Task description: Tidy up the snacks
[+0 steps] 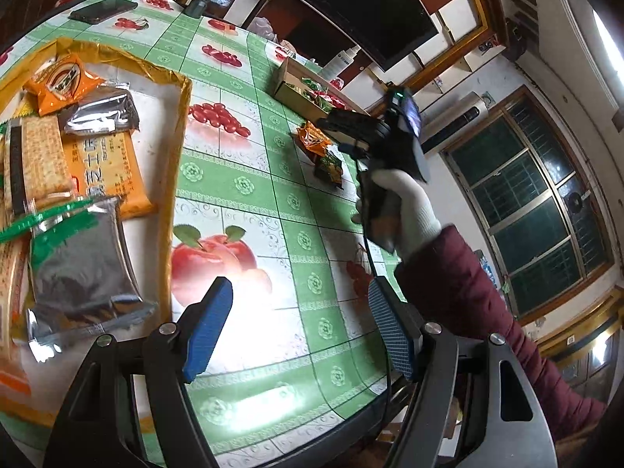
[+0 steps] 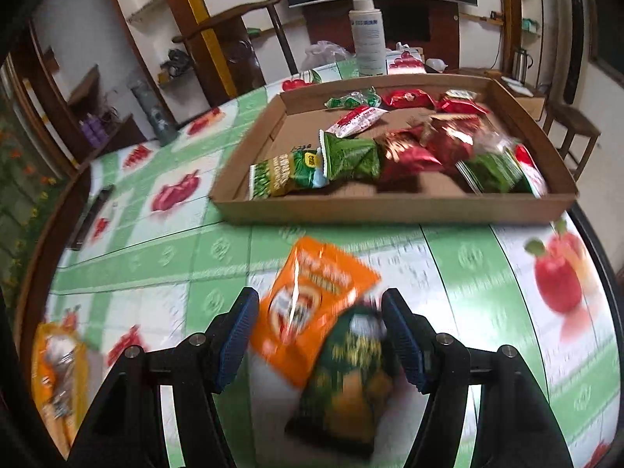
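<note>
Right wrist view: the right hand-held gripper [image 2: 319, 335] is spread open above the bench [image 2: 487, 273], its blue pads flanking an orange snack packet [image 2: 312, 304] and a dark green snack packet [image 2: 351, 374] lying overlapped on the fruit-print cloth, gripping neither. Just beyond them sits a cardboard tray [image 2: 390, 206] holding red and green snacks. In the left wrist view, the left hand-held gripper [image 1: 300, 335] hangs open and empty over the bench, beside a gold-rimmed tray [image 1: 183, 117] filled with cracker packs and silver pouches.
</note>
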A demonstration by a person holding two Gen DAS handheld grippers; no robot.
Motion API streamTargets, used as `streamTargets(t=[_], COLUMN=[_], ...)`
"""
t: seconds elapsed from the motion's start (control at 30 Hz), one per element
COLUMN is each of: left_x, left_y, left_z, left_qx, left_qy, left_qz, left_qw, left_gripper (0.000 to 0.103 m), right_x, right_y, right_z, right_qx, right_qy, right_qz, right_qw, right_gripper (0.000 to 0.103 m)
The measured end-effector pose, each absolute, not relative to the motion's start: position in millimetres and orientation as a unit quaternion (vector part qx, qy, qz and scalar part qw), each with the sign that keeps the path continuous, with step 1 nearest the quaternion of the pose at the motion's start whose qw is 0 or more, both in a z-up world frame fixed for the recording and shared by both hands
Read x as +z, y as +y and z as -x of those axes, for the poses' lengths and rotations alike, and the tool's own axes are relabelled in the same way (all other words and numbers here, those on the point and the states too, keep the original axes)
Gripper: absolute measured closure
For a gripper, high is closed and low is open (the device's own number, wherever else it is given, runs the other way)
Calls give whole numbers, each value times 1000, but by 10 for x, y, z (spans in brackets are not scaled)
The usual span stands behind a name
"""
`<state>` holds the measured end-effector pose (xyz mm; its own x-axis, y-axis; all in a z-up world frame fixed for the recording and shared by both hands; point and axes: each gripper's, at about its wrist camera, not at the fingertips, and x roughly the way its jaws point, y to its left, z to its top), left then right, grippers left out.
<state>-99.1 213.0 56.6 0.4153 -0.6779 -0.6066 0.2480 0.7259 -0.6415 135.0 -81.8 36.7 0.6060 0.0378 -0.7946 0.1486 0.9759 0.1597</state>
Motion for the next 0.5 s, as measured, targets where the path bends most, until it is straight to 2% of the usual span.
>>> streamTargets(t=[0.17, 0.27, 0.5], left_x=[523, 492, 577], left_y=[2159, 2175, 2175], left_z=[941, 911, 1045], left_qx=[-296, -295, -291], left_qy=[457, 459, 452], left_qz=[236, 243, 247], left_qw=[805, 802, 806], left_gripper=[31, 31, 31], right_x=[241, 262, 251], right_y=[-780, -568, -80], right_z=[-1535, -1462, -943], right_qx=[-50, -33, 76], right_qy=[456, 455, 495], right_qz=[-104, -56, -47], right_qw=[882, 888, 865], right_gripper=[39, 48, 48])
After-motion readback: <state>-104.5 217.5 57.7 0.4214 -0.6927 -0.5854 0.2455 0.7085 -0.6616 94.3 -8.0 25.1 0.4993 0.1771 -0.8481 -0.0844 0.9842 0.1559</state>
